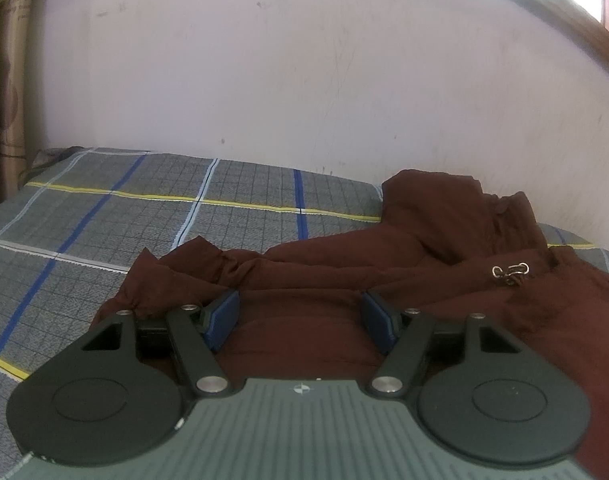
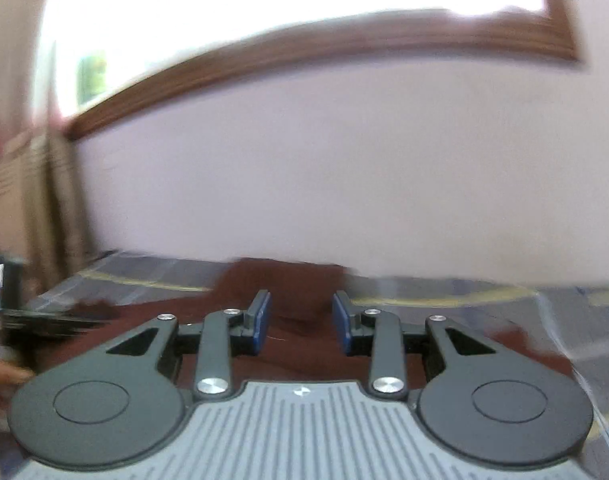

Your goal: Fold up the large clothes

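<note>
On a bed covered with a grey checked sheet (image 1: 152, 216) crossed by blue, white and yellow lines, a dark maroon jacket (image 1: 444, 264) lies spread out and rumpled, its hood bunched up near the pale wall (image 1: 304, 72) on the right side of the left wrist view. Close to the hood, a small metal zip pull (image 1: 510, 271) glints on the fabric. Over the near part of the garment the left gripper (image 1: 300, 316) hangs tilted down, its blue pads (image 1: 224, 316) standing well apart with jacket cloth lying beneath and between them; the pads do not press together on any fold, so the jaws are open. From the right wrist view, which is smeared with motion blur, the right gripper (image 2: 300, 320) points nearly level across the jacket (image 2: 288, 280) toward the wall (image 2: 344, 168) and a wooden window frame (image 2: 304, 48). Its blue pads (image 2: 260, 320) stand closer together than those of the left but with a clear gap, and nothing is pinched between them; the maroon fabric seen through the gap lies lower down on the sheet (image 2: 484, 292). At the left edge of that view a dark blurred shape and part of a person's hand (image 2: 0, 380) appear, too smeared to tell more
</note>
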`<move>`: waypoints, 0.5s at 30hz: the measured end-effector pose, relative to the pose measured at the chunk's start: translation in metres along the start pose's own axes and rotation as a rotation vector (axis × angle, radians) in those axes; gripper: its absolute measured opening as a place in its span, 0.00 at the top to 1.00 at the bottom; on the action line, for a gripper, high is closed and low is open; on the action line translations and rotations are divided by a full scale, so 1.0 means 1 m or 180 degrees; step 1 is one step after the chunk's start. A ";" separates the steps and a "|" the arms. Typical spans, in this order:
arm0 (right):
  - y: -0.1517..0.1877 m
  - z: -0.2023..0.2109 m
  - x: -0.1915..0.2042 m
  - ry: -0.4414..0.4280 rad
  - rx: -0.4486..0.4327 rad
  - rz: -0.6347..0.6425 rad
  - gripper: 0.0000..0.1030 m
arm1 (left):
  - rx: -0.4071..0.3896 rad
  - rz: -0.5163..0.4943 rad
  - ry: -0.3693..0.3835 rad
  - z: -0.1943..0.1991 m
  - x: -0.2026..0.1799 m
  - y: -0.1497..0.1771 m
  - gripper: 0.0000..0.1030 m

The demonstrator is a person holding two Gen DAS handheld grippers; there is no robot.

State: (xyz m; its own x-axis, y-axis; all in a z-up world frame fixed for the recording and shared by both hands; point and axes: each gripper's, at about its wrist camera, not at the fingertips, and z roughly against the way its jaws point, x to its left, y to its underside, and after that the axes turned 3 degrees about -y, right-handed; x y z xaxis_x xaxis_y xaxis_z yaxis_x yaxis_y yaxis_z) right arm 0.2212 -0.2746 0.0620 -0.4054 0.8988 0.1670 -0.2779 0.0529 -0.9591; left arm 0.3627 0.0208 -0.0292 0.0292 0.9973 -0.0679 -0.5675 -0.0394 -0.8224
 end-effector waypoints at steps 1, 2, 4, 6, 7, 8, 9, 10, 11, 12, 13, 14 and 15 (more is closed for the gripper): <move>-0.005 -0.010 0.015 -0.0128 0.0111 0.0080 0.68 | -0.0005 0.0005 -0.0003 0.000 0.000 0.000 0.33; -0.007 -0.022 0.028 -0.0223 0.0206 0.0156 0.68 | -0.0009 0.0011 -0.0001 0.001 -0.001 0.000 0.33; -0.003 -0.050 0.054 -0.0266 0.0382 0.0422 0.68 | -0.0016 0.0025 0.0005 0.002 0.000 0.000 0.33; 0.005 -0.079 0.067 -0.0215 0.0544 0.0570 0.69 | -0.0020 0.0035 0.0012 0.002 0.000 0.000 0.33; 0.010 -0.093 0.069 -0.0138 0.0649 0.0611 0.70 | -0.0024 0.0049 0.0014 0.002 0.001 0.000 0.33; 0.015 -0.104 0.068 -0.0090 0.0714 0.0609 0.71 | -0.0029 0.0069 0.0024 0.003 0.002 0.000 0.33; 0.018 -0.112 0.064 -0.0091 0.0795 0.0537 0.71 | -0.0034 0.0083 0.0033 0.003 0.003 0.000 0.33; 0.022 -0.117 0.060 -0.0102 0.0837 0.0478 0.71 | -0.0038 0.0092 0.0044 0.004 0.003 0.000 0.33; 0.027 -0.119 0.056 -0.0118 0.0845 0.0440 0.71 | -0.0043 0.0095 0.0049 0.004 0.003 0.000 0.33; 0.033 -0.121 0.054 -0.0140 0.0846 0.0388 0.71 | -0.0051 0.0088 0.0047 0.004 0.002 -0.001 0.32; 0.037 -0.123 0.049 -0.0177 0.0837 0.0324 0.71 | -0.0056 0.0075 0.0039 0.004 0.002 -0.001 0.32; 0.040 -0.124 0.047 -0.0205 0.0824 0.0276 0.71 | -0.0053 0.0068 0.0031 0.004 0.001 -0.001 0.32; 0.042 -0.122 0.048 -0.0222 0.0814 0.0245 0.71 | -0.0046 0.0065 0.0024 0.003 0.001 -0.001 0.32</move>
State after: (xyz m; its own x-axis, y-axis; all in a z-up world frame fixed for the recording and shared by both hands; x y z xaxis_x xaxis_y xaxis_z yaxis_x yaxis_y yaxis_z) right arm 0.2966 -0.1762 0.0013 -0.4903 0.8633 0.1196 -0.4512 -0.1340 -0.8823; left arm 0.3610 0.0219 -0.0268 0.0239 0.9957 -0.0890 -0.5562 -0.0607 -0.8288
